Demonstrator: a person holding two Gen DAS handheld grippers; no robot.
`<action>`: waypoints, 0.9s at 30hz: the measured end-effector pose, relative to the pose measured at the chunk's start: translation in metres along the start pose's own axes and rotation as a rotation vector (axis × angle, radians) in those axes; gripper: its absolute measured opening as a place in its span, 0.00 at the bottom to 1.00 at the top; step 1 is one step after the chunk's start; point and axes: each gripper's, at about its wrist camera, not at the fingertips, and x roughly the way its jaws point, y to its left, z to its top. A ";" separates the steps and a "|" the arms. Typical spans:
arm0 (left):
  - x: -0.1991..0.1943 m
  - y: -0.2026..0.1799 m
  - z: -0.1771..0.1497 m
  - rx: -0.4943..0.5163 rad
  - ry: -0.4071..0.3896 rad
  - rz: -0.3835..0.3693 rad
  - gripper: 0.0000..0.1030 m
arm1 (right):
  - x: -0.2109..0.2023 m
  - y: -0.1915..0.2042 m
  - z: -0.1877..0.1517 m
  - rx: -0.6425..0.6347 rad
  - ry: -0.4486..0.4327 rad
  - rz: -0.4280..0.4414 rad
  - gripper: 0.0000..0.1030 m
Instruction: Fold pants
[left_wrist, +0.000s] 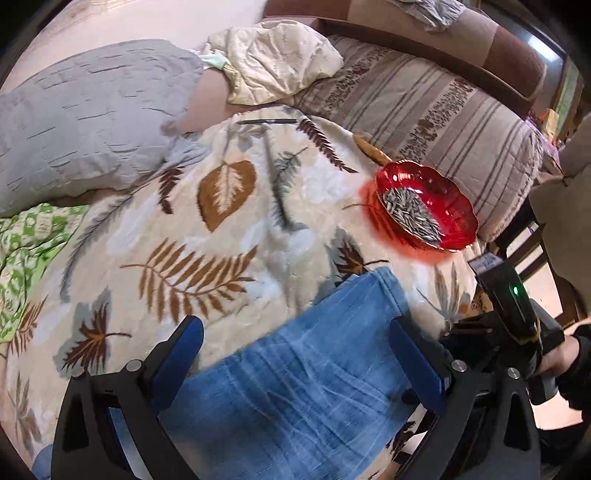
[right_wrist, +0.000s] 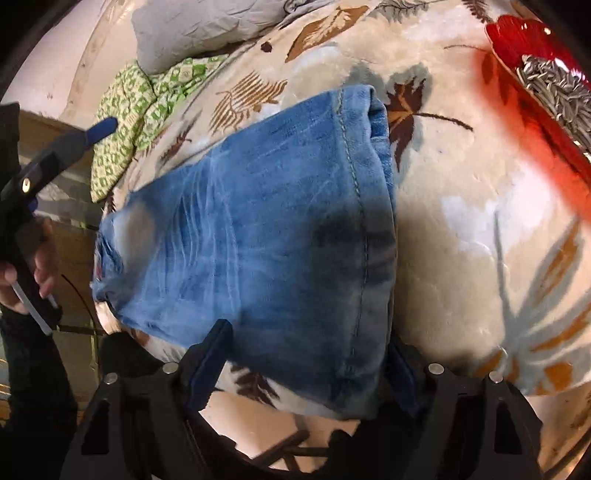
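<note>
Folded blue jeans (right_wrist: 277, 240) lie on a cream blanket printed with leaves (right_wrist: 461, 258). My right gripper (right_wrist: 308, 334) straddles their near end with its jaws wide; the denim covers part of the right finger, and I see no pad pressing on it. In the left wrist view my left gripper (left_wrist: 295, 325) hovers open over the jeans (left_wrist: 303, 387), its blue fingers (left_wrist: 184, 350) set either side of the cloth. One left finger (right_wrist: 105, 125) shows at the far left of the right wrist view, held by a hand (right_wrist: 44, 258).
A red bowl of sunflower seeds (left_wrist: 424, 206) sits on the blanket (left_wrist: 221, 221) close beyond the jeans. A grey pillow (left_wrist: 85, 122), green patterned cloth (left_wrist: 33, 251), cream quilted cloth (left_wrist: 273, 59) and a pen (left_wrist: 266, 121) lie farther off. A striped cushion (left_wrist: 443, 110) borders the back.
</note>
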 end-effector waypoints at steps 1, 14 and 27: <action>0.002 -0.001 -0.001 0.007 0.005 0.005 0.97 | -0.001 -0.001 0.000 0.002 -0.006 0.013 0.79; 0.069 -0.036 0.031 0.228 0.151 -0.145 0.97 | -0.004 0.017 -0.013 -0.079 -0.079 -0.010 0.33; 0.169 -0.072 0.033 0.308 0.415 -0.300 0.42 | 0.002 0.023 -0.022 -0.119 -0.145 -0.077 0.33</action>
